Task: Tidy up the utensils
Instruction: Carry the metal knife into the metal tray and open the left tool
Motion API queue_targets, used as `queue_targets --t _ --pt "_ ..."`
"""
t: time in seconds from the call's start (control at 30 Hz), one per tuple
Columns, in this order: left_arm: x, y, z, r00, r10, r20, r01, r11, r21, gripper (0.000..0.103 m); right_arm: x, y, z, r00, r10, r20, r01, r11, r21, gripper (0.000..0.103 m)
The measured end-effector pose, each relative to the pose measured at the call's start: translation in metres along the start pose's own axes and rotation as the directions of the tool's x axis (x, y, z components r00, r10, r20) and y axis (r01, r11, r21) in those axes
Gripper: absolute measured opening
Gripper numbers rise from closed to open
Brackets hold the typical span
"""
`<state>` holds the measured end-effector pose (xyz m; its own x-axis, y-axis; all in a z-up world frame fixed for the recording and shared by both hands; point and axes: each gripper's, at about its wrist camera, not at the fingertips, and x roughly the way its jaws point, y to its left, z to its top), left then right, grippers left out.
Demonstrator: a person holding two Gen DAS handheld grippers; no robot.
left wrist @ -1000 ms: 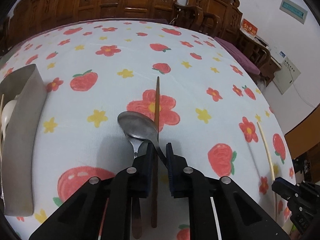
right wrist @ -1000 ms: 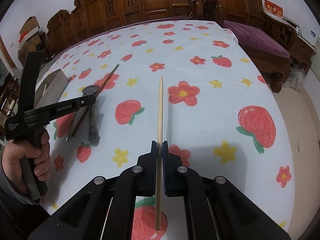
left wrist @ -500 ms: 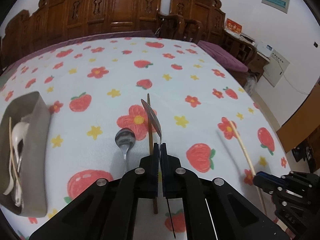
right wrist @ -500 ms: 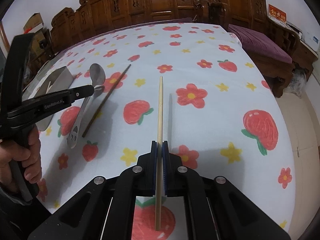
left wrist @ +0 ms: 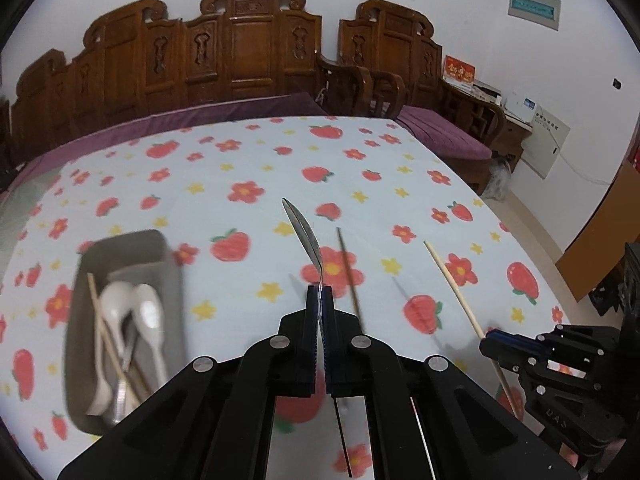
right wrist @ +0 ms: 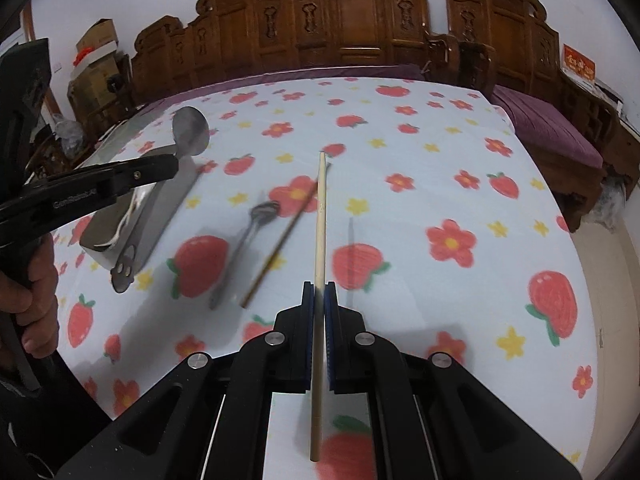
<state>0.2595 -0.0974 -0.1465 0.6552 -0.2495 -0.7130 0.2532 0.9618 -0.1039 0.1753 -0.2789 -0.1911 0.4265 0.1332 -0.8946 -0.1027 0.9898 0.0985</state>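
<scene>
My left gripper [left wrist: 319, 297] is shut on a large metal spoon [left wrist: 301, 225], held edge-on above the strawberry-print tablecloth [left wrist: 248, 160]. In the right wrist view that spoon [right wrist: 190, 130] hangs from the left gripper [right wrist: 174, 164] over the grey tray [right wrist: 94, 240]. My right gripper [right wrist: 319, 292] is shut on a pale wooden chopstick [right wrist: 320, 220], raised off the cloth; the same chopstick [left wrist: 452, 284] and right gripper [left wrist: 496, 340] show at the right of the left wrist view. A small metal spoon [right wrist: 258, 220] and a dark brown chopstick [right wrist: 284, 236] lie on the cloth.
The grey tray [left wrist: 176, 320] at the left holds white spoons [left wrist: 120, 300], a pale chopstick and metal utensils. Carved wooden furniture [left wrist: 248, 52] and purple cushions [left wrist: 440, 136] line the table's far side. A person's hand [right wrist: 36, 304] grips the left tool.
The left gripper closed on the large spoon and lifted it off the cloth, bringing the tray further into view. The right gripper rose with the pale chopstick.
</scene>
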Motion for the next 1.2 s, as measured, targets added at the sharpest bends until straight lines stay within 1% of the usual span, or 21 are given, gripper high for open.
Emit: queue_targets --t 0.27,0.5,0.73,0.93,1.07,1.2 --pt "-0.024 0.047 -0.004 0.999 0.041 0.006 -0.041 0.999 -0.016 0.001 -0.002 0.051 0.022 1.000 0.021 0.020 -0.020 0.998 -0.060 0.006" --pt "-0.031 0.094 -0.008 0.996 0.088 -0.004 -0.088 0.994 -0.061 0.001 -0.003 0.087 0.036 0.999 0.037 0.033 -0.033 0.993 -0.111 0.006" --pt "-0.023 0.130 -0.011 0.991 0.132 -0.024 -0.134 0.987 -0.092 0.001 0.003 0.111 0.039 0.998 0.057 0.024 -0.053 0.989 -0.136 0.006" --pt "-0.010 0.159 -0.010 0.984 0.169 -0.048 -0.174 0.977 -0.120 0.001 0.009 0.120 0.038 0.998 0.059 0.014 -0.057 0.987 -0.149 0.006" --pt "0.003 0.172 -0.012 0.981 0.178 -0.076 -0.187 0.974 -0.132 0.001 0.012 0.122 0.038 0.998 0.059 0.007 -0.057 0.987 -0.153 0.006" --pt "0.017 0.176 -0.018 0.978 0.179 -0.103 -0.192 0.972 -0.134 0.001 0.015 0.123 0.038 0.998 0.058 0.000 -0.057 0.986 -0.157 0.006"
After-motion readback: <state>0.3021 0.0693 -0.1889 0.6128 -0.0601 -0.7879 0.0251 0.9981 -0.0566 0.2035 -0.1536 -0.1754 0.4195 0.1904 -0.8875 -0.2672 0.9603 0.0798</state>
